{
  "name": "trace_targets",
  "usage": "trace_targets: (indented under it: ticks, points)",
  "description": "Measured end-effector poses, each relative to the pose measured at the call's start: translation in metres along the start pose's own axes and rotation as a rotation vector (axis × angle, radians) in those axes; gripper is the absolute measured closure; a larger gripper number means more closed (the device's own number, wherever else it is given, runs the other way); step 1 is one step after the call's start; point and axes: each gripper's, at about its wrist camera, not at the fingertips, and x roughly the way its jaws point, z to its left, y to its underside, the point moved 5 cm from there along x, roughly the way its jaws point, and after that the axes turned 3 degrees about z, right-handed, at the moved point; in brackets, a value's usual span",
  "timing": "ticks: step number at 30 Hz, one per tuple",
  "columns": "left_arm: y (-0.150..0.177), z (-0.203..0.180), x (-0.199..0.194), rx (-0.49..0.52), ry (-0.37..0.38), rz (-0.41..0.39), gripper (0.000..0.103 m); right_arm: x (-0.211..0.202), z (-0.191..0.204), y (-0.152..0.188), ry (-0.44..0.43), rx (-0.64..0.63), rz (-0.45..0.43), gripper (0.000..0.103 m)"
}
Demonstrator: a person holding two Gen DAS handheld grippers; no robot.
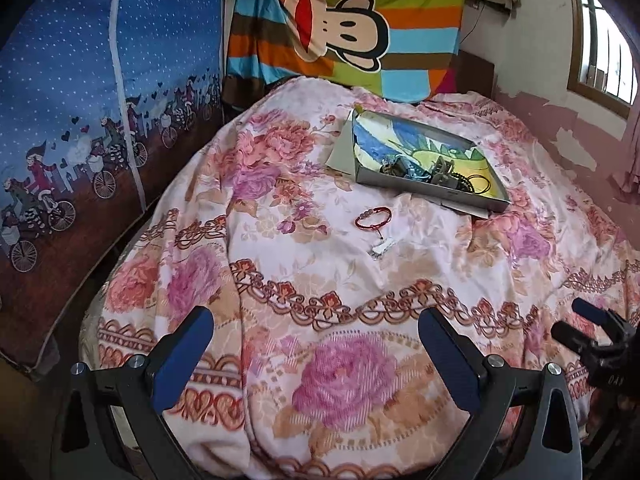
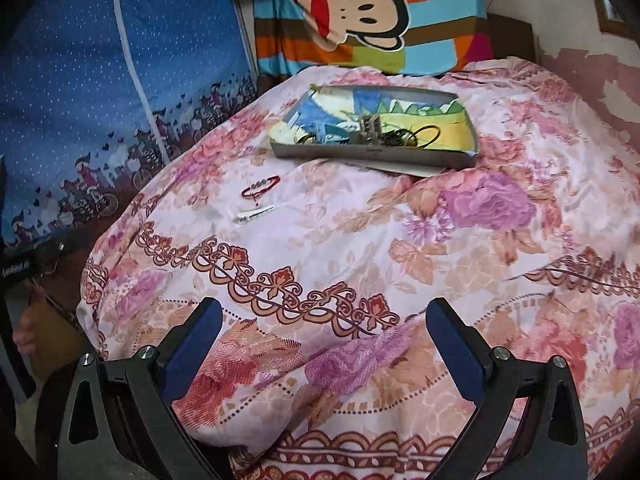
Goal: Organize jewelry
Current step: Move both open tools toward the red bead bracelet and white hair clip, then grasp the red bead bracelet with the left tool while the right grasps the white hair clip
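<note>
Left wrist view first: the left gripper (image 1: pixel 316 344) hangs low over the floral blanket (image 1: pixel 280 280) with its blue-padded fingers (image 1: pixel 184 356) spread wide, nothing between them; further up the bed lies a red bracelet (image 1: pixel 373 219), flat on the blanket and on its own; just below it, close to its dangling end, sits a small white hair clip (image 1: pixel 382 247); beyond those, up and to the right, there's a shallow grey tray (image 1: pixel 400 184) lined with a colourful printed cloth, with a tangle of dark jewelry (image 1: pixel 436 170) piled in its near right part; can't make out the single pieces; the right gripper (image 1: pixel 580 320) pokes in at the right edge, and from here I can't tell how its fingers stand; a striped monkey-print blanket (image 1: pixel 352 28) hangs behind the bed.

Right wrist view: the right gripper (image 2: pixel 324 336) is also spread wide and empty above the blanket (image 2: pixel 400 240); the tray (image 2: pixel 372 156) is straight ahead, the jewelry (image 2: pixel 372 132) heaped along its middle; the bracelet (image 2: pixel 261 186) lies left of the tray's near corner, apart from it; the clip (image 2: pixel 254 213) rests just below the bracelet.
</note>
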Motion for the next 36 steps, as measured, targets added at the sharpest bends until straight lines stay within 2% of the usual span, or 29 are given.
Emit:
trace_targets:
  ticks: [10, 17, 20, 25, 27, 29, 31, 33, 36]
  points:
    - [-0.033, -0.007, 0.064, 0.078, 0.041, 0.090, 0.000, 0.039, 0.012, -0.023, -0.060, -0.084, 0.005, 0.003]
    - [-0.067, -0.012, 0.113, 0.057, 0.084, 0.115, 0.000, 0.070, 0.021, -0.046, -0.110, -0.155, 0.013, 0.003]
    - [-0.082, -0.018, 0.133, 0.052, 0.128, 0.124, 0.000, 0.085, 0.023, -0.055, -0.145, -0.167, 0.025, 0.003]
    - [-0.101, -0.032, 0.164, 0.042, 0.249, 0.142, 0.000, 0.110, 0.030, -0.067, -0.228, -0.195, 0.069, 0.003]
    - [-0.103, -0.037, 0.176, 0.037, 0.304, 0.154, 0.006, 0.119, 0.034, -0.069, -0.240, -0.221, 0.087, 0.003]
    - [-0.100, -0.040, 0.190, 0.045, 0.324, 0.190, 0.016, 0.126, 0.038, -0.069, -0.257, -0.255, 0.108, 0.005]
    - [-0.097, -0.044, 0.200, 0.057, 0.346, 0.221, 0.024, 0.132, 0.045, -0.067, -0.274, -0.291, 0.126, 0.016]
    - [-0.095, -0.046, 0.209, 0.074, 0.356, 0.246, 0.030, 0.136, 0.050, -0.068, -0.282, -0.315, 0.137, 0.020]
    - [-0.092, -0.047, 0.220, 0.087, 0.359, 0.275, 0.039, 0.138, 0.058, -0.070, -0.301, -0.336, 0.133, 0.022]
